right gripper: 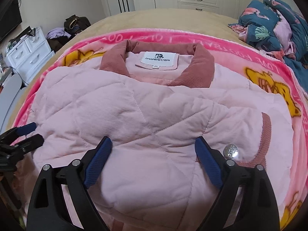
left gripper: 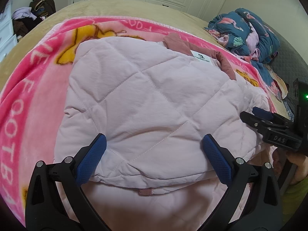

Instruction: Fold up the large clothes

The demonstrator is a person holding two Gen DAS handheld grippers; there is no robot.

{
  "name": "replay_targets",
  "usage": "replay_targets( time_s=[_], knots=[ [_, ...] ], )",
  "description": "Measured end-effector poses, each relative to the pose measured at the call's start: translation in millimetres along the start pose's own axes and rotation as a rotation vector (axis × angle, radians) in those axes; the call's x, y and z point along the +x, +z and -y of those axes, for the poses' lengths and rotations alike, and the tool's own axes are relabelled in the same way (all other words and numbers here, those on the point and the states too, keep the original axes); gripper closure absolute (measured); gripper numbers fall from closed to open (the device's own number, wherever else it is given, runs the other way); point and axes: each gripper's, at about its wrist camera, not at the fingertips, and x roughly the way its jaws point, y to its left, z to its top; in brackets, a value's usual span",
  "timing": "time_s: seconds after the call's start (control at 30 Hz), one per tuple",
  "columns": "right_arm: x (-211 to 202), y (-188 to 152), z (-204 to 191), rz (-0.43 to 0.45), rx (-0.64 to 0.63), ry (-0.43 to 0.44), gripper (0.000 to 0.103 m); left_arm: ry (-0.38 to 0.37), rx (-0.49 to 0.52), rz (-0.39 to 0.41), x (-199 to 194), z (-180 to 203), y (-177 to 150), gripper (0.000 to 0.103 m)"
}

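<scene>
The jacket (right gripper: pixel 134 119) lies folded on the pink blanket (left gripper: pixel 34 73) on the bed (right gripper: pixel 157 21). Only the right view shows its collar (right gripper: pixel 157 48), label and snap button (right gripper: pixel 230 150). Both tongs, left (left gripper: pixel 154 154) and right (right gripper: pixel 154 154), hang spread over the near hem, pinching nothing; bare blanket borders each side.

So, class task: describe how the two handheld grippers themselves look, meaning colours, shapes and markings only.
Both the left gripper and the right gripper have black plastic frames with silver rivets. Each has two tapering fingers faced with blue textured pads. The right gripper's body shows raised "DAS" lettering and a green light beside it.
</scene>
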Motion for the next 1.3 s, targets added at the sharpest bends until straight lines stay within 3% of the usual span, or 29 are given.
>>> replay_targets(
  time_s=[0.27, 0.63, 1.3],
  knots=[
    [-4.4, -1.9, 1.4, 0.022, 0.012, -0.003, 0.014, 0.009, -0.011, -0.001, -4.5, 1.5, 0.6, 0.009],
    [-51.0, -9.7, 12.0, 0.072, 0.172, 0.159, 0.011, -0.036, -0.062, 0.041, -33.7, 4.7, 8.3, 0.009],
    [-107.5, -19.1, 19.5, 0.151, 0.21, 0.187, 0.01, -0.039, 0.009, 0.09, -77.0, 36.7, 10.8, 0.009]
  ],
)
